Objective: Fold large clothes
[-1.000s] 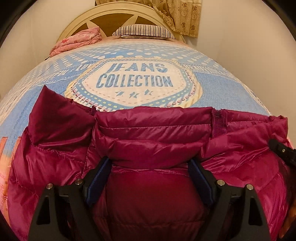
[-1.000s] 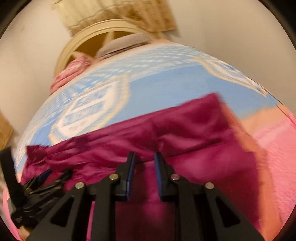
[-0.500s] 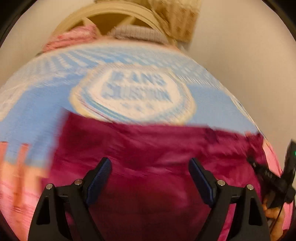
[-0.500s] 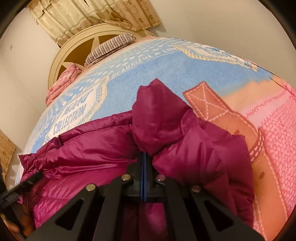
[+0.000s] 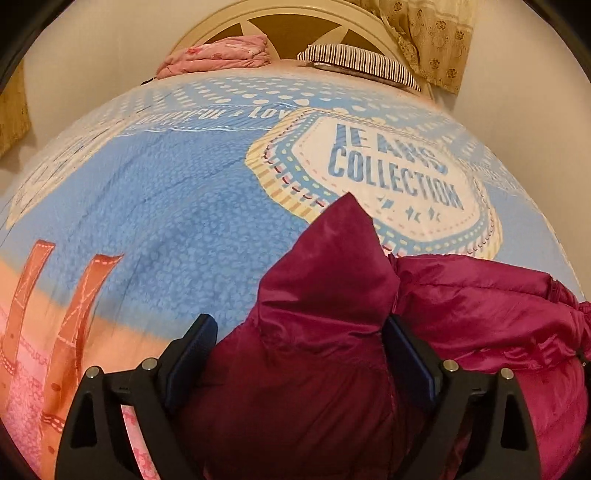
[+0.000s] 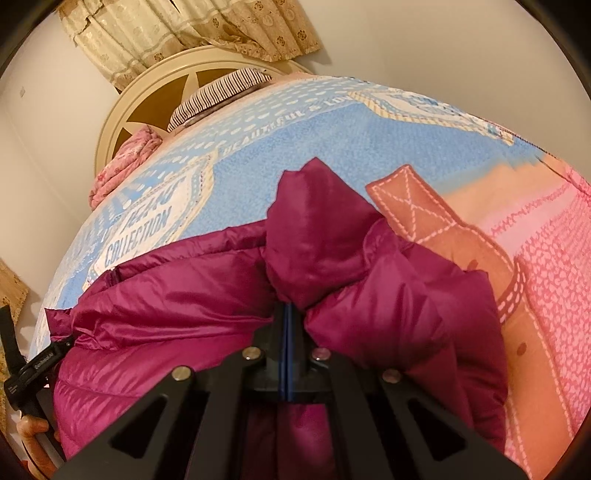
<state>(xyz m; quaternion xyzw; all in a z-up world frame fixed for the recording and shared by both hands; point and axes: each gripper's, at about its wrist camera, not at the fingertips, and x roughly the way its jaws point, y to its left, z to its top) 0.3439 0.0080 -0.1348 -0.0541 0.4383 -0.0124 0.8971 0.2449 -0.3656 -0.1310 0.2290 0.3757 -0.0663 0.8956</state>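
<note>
A magenta puffer jacket [image 5: 480,306] lies spread on the bed's blue and pink bedspread [image 5: 166,206]. My left gripper [image 5: 295,325] straddles the jacket's peaked left corner. Its jaws are wide and still opening, with the fabric between them and a gap at the left pad. In the right wrist view the jacket [image 6: 177,295] runs to the left, and my right gripper [image 6: 288,310] is shut on a bunched fold at its right corner. The pointed corner [image 6: 314,206] sticks up just beyond the tips. The left gripper's body [image 6: 33,369] and a hand [image 6: 33,432] show at the far left.
A striped pillow [image 5: 362,64] and a folded pink blanket [image 5: 218,55] lie at the cream headboard [image 5: 288,22]. A patterned curtain [image 5: 432,33] hangs behind, with walls on both sides. Bare bedspread [image 6: 369,140] stretches beyond the jacket.
My left gripper slid left from the jacket's middle to its left corner. My right gripper closed its jaws on the fabric at the right corner, bunching it up.
</note>
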